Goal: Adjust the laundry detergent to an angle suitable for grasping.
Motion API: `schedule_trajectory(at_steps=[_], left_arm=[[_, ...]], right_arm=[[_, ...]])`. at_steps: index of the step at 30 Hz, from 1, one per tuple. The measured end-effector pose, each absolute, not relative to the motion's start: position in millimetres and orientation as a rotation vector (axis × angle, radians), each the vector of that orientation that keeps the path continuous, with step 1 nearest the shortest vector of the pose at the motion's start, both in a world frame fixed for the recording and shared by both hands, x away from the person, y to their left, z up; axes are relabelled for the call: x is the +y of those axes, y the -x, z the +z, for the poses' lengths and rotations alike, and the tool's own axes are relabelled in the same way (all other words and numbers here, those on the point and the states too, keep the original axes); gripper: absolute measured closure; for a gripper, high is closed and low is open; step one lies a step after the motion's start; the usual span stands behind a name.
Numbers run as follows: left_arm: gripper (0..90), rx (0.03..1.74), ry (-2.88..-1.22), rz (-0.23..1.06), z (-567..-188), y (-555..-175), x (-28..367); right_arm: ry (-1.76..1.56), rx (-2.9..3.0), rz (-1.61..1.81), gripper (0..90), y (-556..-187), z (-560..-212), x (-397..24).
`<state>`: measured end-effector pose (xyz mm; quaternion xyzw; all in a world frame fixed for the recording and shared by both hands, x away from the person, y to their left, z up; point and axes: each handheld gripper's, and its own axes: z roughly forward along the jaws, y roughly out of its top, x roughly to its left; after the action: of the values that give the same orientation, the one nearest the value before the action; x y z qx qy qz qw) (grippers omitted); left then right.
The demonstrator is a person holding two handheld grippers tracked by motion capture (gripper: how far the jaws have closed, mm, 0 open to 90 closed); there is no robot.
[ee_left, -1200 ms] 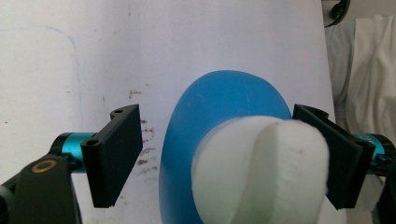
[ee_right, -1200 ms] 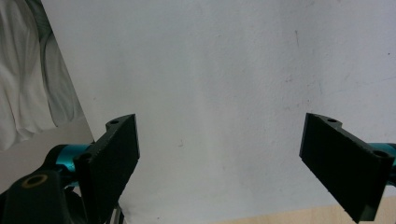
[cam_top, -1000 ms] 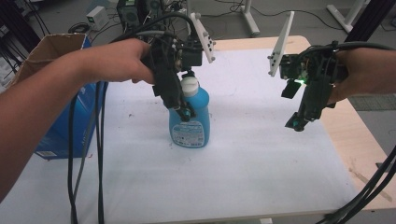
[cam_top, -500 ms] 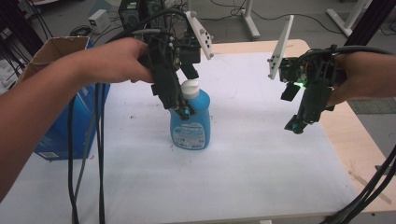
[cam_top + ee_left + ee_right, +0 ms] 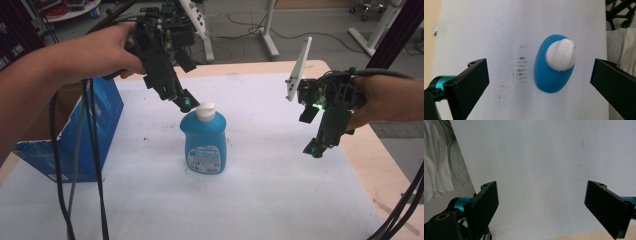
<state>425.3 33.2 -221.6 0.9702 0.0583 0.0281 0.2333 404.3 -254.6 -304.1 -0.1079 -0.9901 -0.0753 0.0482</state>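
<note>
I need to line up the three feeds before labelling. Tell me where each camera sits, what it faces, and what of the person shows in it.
High view: above the person's side, looking forward and down on the white-covered table; both forearms, left gripper and right gripper show.
Left gripper view: rides the left gripper, looking straight down on the blue bottle and its white cap; black jaws wide apart.
Right gripper view: rides the right gripper, looking down on bare table cover; jaws open.
Shared: high and left gripper views both show the blue bottle.

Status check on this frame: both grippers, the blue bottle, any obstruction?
Left gripper open beside the cap, jaws just opened. Right gripper open, off to the side. Blue bottle upright on the table, untouched. Nothing in the way.
</note>
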Motion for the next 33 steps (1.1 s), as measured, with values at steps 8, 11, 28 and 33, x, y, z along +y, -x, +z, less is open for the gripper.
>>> schedule_trajectory(at_steps=[8,11,28,33], left_arm=[[1.9,0.326,-2.697,0.052,-212.4,-444.1,61.1],[1.9,0.371,-2.699,0.064,-213.5,-450.0,68.2],[1.9,0.334,-2.780,0.086,-231.1,-464.5,90.1],[1.9,0.374,-2.807,0.095,-236.0,-468.1,93.5]], right_arm=[[0.320,-3.021,-0.239,11.5,-405.5,-302.1,-253.4],[0.323,-3.020,-0.242,11.5,-405.9,-298.0,-251.2],[0.293,-3.025,-0.260,11.5,-411.4,-289.0,-237.4],[0.287,-3.027,-0.256,11.5,-411.8,-287.4,-232.8]])
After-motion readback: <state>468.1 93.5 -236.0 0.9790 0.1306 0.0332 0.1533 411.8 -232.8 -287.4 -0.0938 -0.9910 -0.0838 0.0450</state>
